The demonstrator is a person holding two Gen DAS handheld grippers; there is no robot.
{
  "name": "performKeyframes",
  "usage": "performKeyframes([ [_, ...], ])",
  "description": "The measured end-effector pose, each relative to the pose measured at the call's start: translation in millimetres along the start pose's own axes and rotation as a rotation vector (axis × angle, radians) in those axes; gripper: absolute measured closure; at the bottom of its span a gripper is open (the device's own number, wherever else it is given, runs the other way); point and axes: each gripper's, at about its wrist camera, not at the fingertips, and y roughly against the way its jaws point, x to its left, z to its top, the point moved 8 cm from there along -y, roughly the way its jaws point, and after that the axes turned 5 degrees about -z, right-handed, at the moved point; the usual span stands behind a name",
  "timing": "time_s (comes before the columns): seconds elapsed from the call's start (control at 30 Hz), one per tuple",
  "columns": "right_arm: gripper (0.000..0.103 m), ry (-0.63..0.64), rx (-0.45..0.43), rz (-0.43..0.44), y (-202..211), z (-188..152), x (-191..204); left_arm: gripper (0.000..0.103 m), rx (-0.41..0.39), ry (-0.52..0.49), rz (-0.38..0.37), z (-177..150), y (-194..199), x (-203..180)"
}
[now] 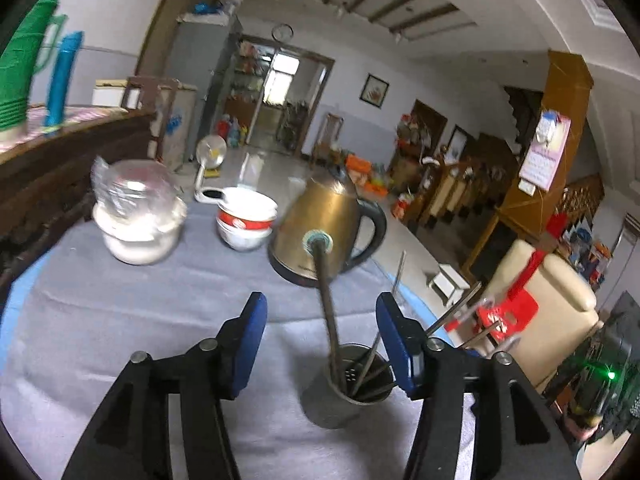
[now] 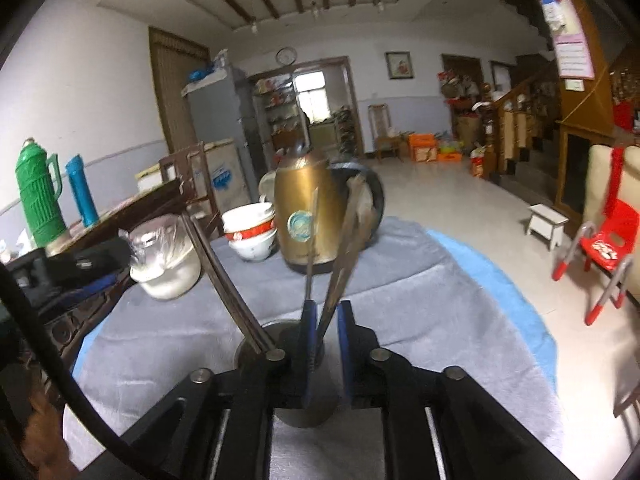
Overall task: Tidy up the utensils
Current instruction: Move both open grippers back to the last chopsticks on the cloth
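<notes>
A steel utensil cup [image 1: 340,392] stands on the grey cloth, just ahead of my left gripper [image 1: 320,320], which is open and empty with the cup between and below its blue pads. Several chopsticks and a long-handled utensil [image 1: 324,300] lean in the cup. In the right wrist view the cup [image 2: 304,408] is right under my right gripper [image 2: 326,332], whose pads are nearly closed around a metal utensil [image 2: 344,256] that points up out of the cup. A pair of chopsticks [image 2: 216,272] leans left.
A gold kettle [image 1: 320,228] stands behind the cup. Stacked red-and-white bowls [image 1: 246,220] and a plastic-covered white bowl [image 1: 138,220] sit farther left. The table edge [image 1: 404,296] drops off on the right. A dark wooden cabinet [image 1: 60,168] is on the left.
</notes>
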Motion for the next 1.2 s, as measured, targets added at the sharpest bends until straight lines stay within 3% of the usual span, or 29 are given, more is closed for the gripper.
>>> performKeyframes([
  [0.07,0.052,-0.027,-0.023,-0.017,15.2,0.4,-8.3,0.036,-0.014,-0.001,0.031,-1.5,20.4,14.8],
  [0.1,0.034,-0.045,-0.036,-0.019,24.5,0.4,-11.7,0.034,-0.018,0.001,0.049,-3.6,29.7,23.3],
  [0.13,0.032,-0.064,-0.056,-0.024,34.7,-0.1,-17.1,0.032,-0.019,0.007,0.072,-7.8,40.0,34.6],
  [0.3,0.032,-0.109,-0.061,-0.026,65.8,-19.4,-24.0,0.030,0.054,0.053,0.173,-45.1,65.1,89.9],
  [0.5,0.032,-0.065,0.096,0.067,67.3,-73.3,5.7,0.030,0.186,0.170,0.258,-108.2,71.8,145.1],
  [0.67,0.032,-0.009,0.275,0.174,55.8,-123.4,41.9,0.030,0.260,0.183,0.301,-135.0,73.1,157.8],
  [0.87,0.034,0.051,0.403,0.277,51.7,-153.2,70.3,0.030,0.310,0.157,0.310,-152.1,74.3,152.3],
  [0.97,0.046,0.073,0.462,0.306,44.0,-162.1,80.6,0.030,0.339,0.157,0.310,-159.5,69.5,152.3],
  [1.03,0.063,0.086,0.505,0.308,35.1,-168.1,87.2,0.030,0.351,0.163,0.299,-162.0,66.1,151.9],
  [1.2,0.064,0.105,0.582,0.327,10.9,-170.7,104.6,0.030,0.362,0.160,0.289,-165.4,62.3,153.4],
])
